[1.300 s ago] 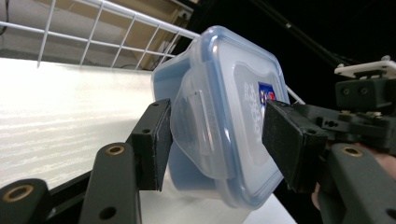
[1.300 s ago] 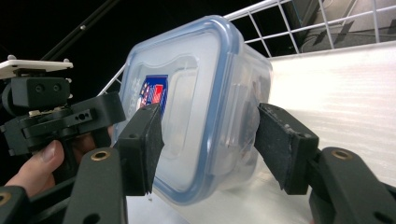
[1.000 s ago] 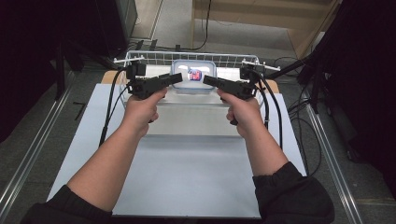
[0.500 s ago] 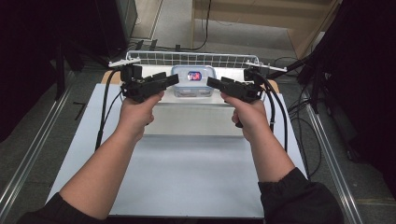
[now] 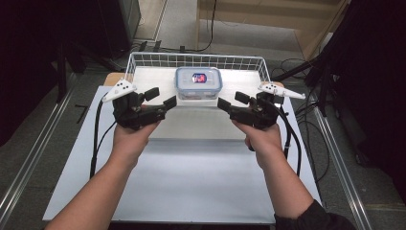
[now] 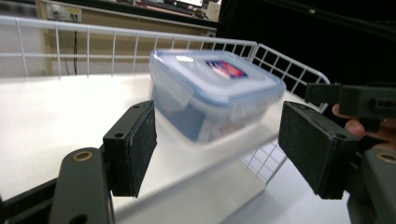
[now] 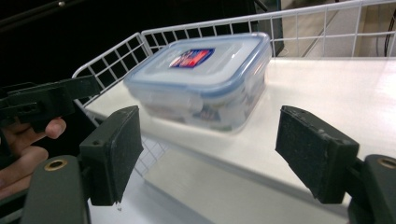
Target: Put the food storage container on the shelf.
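A clear plastic container (image 5: 198, 82) with a blue-rimmed lid and a red and blue label sits on a raised white platform (image 5: 153, 79) inside a white wire basket (image 5: 143, 59). My left gripper (image 5: 161, 97) hangs open just short of the container's front left corner, nothing between its jaws. My right gripper (image 5: 232, 100) stands open off the front right corner, likewise apart from it. In the left gripper view the container (image 6: 210, 91) lies ahead of the open gripper (image 6: 219, 149). The right gripper view shows the container (image 7: 205, 77) beyond that open gripper (image 7: 215, 154).
The basket's wire walls (image 7: 112, 58) rise behind and beside the container. A white table sheet (image 5: 191, 191) spreads in front of the platform. Cables (image 5: 98, 129) trail from both grippers. Metal rails (image 5: 28, 158) run along the table's sides, and the opposite gripper (image 6: 364, 100) shows at the edge.
Both grippers have drawn back toward the person and away from the container's sides. The container rests on the platform, free of both.
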A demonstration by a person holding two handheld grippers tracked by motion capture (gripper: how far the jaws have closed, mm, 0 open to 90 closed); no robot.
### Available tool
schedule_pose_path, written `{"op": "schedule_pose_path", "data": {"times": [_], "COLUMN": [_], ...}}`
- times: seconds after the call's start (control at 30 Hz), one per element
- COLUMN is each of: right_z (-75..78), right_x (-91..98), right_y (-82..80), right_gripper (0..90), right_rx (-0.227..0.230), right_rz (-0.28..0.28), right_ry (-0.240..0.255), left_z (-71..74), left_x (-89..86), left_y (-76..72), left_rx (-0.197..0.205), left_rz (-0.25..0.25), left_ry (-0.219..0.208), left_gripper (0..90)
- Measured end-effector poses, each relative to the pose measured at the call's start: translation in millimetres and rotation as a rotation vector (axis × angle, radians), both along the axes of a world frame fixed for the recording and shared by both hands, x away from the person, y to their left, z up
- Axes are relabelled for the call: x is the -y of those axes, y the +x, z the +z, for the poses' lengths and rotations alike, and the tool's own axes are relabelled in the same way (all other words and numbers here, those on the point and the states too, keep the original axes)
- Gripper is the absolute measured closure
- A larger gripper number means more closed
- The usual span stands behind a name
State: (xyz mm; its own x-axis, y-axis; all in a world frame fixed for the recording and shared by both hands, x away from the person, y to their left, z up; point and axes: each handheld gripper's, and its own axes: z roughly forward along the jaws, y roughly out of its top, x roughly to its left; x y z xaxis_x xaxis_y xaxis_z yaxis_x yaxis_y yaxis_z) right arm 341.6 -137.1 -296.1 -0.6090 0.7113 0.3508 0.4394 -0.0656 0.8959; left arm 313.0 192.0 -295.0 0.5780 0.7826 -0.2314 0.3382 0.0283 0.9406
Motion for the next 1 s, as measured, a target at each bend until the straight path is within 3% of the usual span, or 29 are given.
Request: {"op": "schedule_pose_path", "data": {"times": [0.2, 0.3, 0.57, 0.77, 0.9, 1.0], "right_z": [-16.0, -26.4, -58.2, -88.3, -108.7, -121.1], "right_x": [4.4, 6.9, 11.1, 13.3, 16.1, 19.7], "right_y": [-19.3, -27.4, -49.0, -69.7, -85.2, -96.4], "right_gripper": [22.4, 22.2, 22.4, 22.4, 22.5, 22.2], "right_rx": [0.038, 0.053, 0.083, 0.082, 0.084, 0.09], "right_rz": [-0.014, -0.028, -0.046, -0.044, -0.051, -0.064], "right_ry": [-0.045, -0.06, -0.098, -0.117, -0.132, -0.133], "left_z": [-20.0, -29.8, -60.7, -92.6, -113.3, -127.7], "left_x": [-5.7, -9.9, -20.9, -30.3, -37.5, -42.2], "left_y": [-18.9, -25.5, -46.9, -68.4, -87.3, -99.4], "left_rx": [0.022, 0.006, 0.002, -0.025, -0.065, -0.062], "left_rz": [0.007, -0.003, -0.001, -0.004, -0.01, -0.005], "left_ry": [0.053, 0.038, 0.062, 0.109, 0.105, 0.131], "left_gripper": [27.1, 27.0, 26.4, 26.3, 25.9, 25.6]}}
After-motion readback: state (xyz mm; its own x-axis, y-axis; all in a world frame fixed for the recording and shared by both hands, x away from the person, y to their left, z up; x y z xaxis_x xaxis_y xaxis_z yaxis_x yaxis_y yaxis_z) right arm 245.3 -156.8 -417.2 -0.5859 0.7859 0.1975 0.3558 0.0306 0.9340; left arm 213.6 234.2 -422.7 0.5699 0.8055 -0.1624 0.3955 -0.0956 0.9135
